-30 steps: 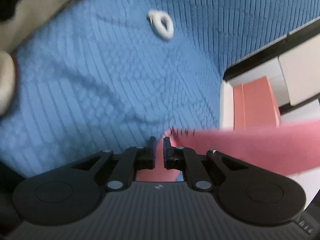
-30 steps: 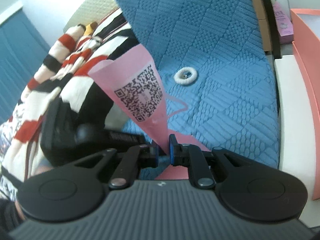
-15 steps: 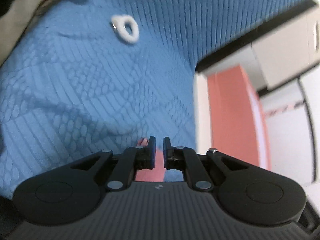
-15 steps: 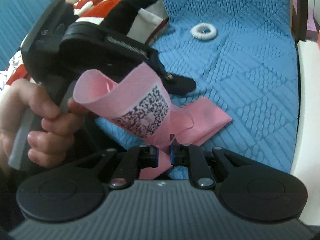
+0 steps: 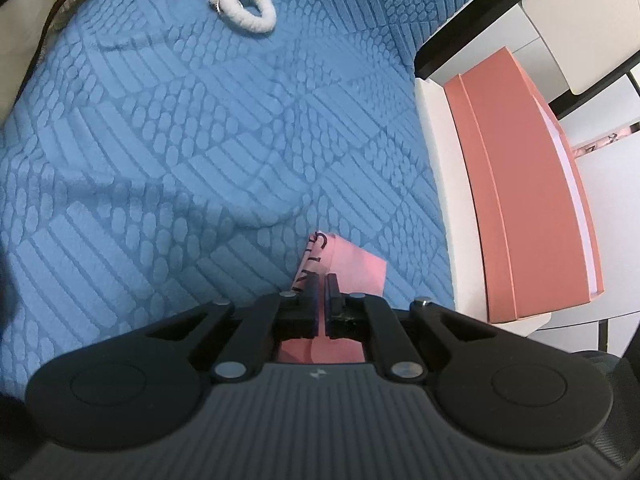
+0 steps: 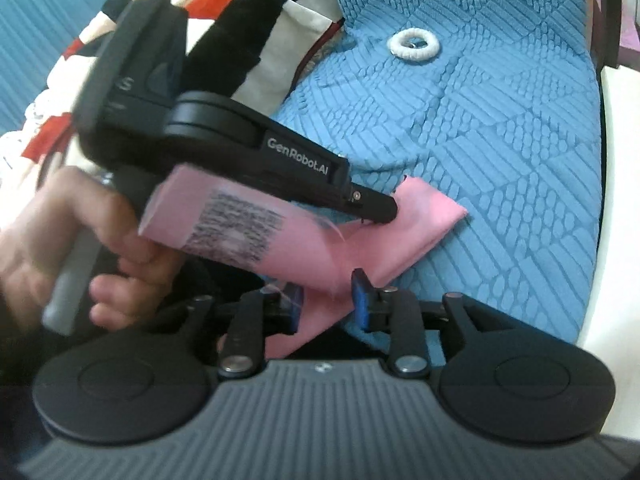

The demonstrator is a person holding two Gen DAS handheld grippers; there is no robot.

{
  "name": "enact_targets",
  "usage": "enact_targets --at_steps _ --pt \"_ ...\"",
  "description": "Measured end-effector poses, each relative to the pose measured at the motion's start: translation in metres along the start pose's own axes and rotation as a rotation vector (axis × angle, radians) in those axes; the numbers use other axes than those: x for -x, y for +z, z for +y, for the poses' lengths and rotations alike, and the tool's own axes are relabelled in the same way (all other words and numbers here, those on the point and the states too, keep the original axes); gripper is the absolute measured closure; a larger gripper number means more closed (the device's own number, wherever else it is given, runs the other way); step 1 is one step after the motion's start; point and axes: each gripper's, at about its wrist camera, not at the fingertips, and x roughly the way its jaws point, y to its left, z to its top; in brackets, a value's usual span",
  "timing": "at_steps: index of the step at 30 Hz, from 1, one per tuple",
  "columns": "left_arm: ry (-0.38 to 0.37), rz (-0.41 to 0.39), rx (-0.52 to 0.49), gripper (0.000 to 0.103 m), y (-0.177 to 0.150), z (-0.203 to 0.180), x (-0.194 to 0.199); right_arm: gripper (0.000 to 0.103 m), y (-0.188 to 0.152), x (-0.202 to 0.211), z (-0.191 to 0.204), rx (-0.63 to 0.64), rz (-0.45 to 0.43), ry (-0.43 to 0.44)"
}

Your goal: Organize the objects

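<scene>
The blue quilted cover (image 5: 192,132) fills both views, but only your left wrist view shows the salmon box (image 5: 528,200) at the right edge, and only your right wrist view shows the striped fabric (image 6: 256,20) at upper left. The pink pouch (image 6: 420,232) lies mid-frame on the cover, with the white ring (image 6: 414,44) above it. Your left gripper (image 5: 322,280) pinches the pouch's edge, while your right gripper (image 6: 326,296) has just been opening, pouch loose between its spread jaws.
</scene>
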Motion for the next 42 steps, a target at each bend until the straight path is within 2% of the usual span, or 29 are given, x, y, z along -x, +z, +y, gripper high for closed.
enact_targets --at_steps 4,8,10,12,16,23,28,37,42 --pt "0.024 -0.009 -0.010 0.098 -0.002 -0.001 0.001 0.072 -0.008 0.023 -0.005 -0.008 -0.016 0.016" --pt "0.052 -0.021 -0.032 0.098 -0.004 -0.007 0.000 0.072 -0.015 0.052 -0.020 -0.065 -0.112 -0.012" --pt "0.064 -0.025 -0.041 0.098 -0.006 -0.007 0.001 0.072 -0.012 0.055 -0.027 -0.087 -0.158 -0.051" --pt "0.074 -0.029 -0.049 0.098 -0.008 -0.008 0.002 0.073 -0.005 0.047 -0.031 -0.081 -0.176 -0.047" --pt "0.111 -0.033 -0.076 0.097 -0.010 -0.011 0.002 0.075 0.004 0.020 -0.029 -0.027 -0.152 -0.027" --pt "0.119 -0.036 -0.080 0.097 -0.012 -0.011 0.004 0.079 0.007 -0.006 -0.019 0.052 -0.120 0.036" --pt "0.135 -0.041 -0.090 0.097 -0.015 -0.014 0.006 0.088 0.004 -0.019 -0.028 0.023 -0.089 0.045" --pt "0.183 -0.093 -0.094 0.097 -0.036 -0.024 0.035 0.088 0.004 -0.020 -0.037 -0.028 -0.081 0.072" --pt "0.172 -0.109 -0.082 0.097 -0.062 -0.027 0.046 0.088 0.004 -0.019 -0.046 -0.086 -0.088 0.098"
